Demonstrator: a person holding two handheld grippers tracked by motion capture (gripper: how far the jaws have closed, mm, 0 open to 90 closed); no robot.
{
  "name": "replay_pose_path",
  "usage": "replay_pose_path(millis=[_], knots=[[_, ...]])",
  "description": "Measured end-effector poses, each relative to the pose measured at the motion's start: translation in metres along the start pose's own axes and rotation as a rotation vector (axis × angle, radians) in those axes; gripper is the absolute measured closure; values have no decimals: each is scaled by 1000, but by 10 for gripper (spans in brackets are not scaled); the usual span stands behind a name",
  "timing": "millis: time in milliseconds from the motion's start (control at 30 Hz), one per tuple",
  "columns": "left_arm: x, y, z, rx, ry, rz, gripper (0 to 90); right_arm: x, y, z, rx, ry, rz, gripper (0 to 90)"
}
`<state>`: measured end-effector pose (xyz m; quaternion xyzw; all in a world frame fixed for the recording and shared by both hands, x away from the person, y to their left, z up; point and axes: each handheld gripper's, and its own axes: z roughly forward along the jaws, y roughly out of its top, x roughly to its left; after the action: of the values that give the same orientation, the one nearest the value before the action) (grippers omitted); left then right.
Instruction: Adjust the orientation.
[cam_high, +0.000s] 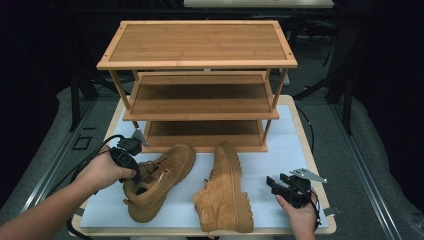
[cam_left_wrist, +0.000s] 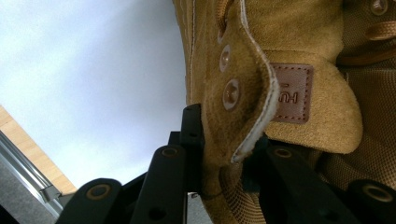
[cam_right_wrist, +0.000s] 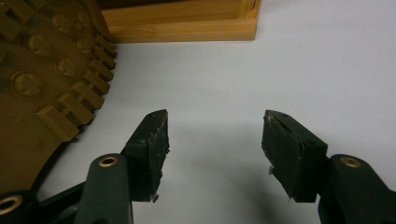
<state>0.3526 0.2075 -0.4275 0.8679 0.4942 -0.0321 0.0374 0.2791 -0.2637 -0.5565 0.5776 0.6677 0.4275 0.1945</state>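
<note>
Two tan suede boots lie on a white mat. The left boot (cam_high: 160, 180) leans on its side with its toe toward the rack. My left gripper (cam_high: 131, 167) is at its ankle opening. In the left gripper view the black jaws (cam_left_wrist: 224, 140) clamp the boot's collar flap (cam_left_wrist: 243, 93) from both sides, beside a small sewn label (cam_left_wrist: 292, 93). The right boot (cam_high: 227, 190) lies on its side, its lugged sole (cam_right_wrist: 37, 93) turned to my right gripper (cam_high: 274, 184). That gripper (cam_right_wrist: 215, 140) rests low over the mat, open, nothing between its pads.
A three-tier bamboo shoe rack (cam_high: 200, 62) stands at the back of the table, its bottom shelf edge (cam_right_wrist: 187, 28) just beyond the boots. The white mat (cam_high: 285, 145) covers the wooden tabletop, with bare mat to the right of the right boot. Cables trail from both grippers.
</note>
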Motion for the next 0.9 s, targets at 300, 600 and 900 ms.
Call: replay_pose_path(millis=[300,600,900], knots=[[8,-3,0,-17,-109,-49,794,-1,1,-2,9,-1,0,405],[27,-18,6,-104,-328,-150,804,-1,0,-1,10,-3,7,406],[43,-40,17,-245,-619,-258,809,-1,0,0,-3,3,15,406]])
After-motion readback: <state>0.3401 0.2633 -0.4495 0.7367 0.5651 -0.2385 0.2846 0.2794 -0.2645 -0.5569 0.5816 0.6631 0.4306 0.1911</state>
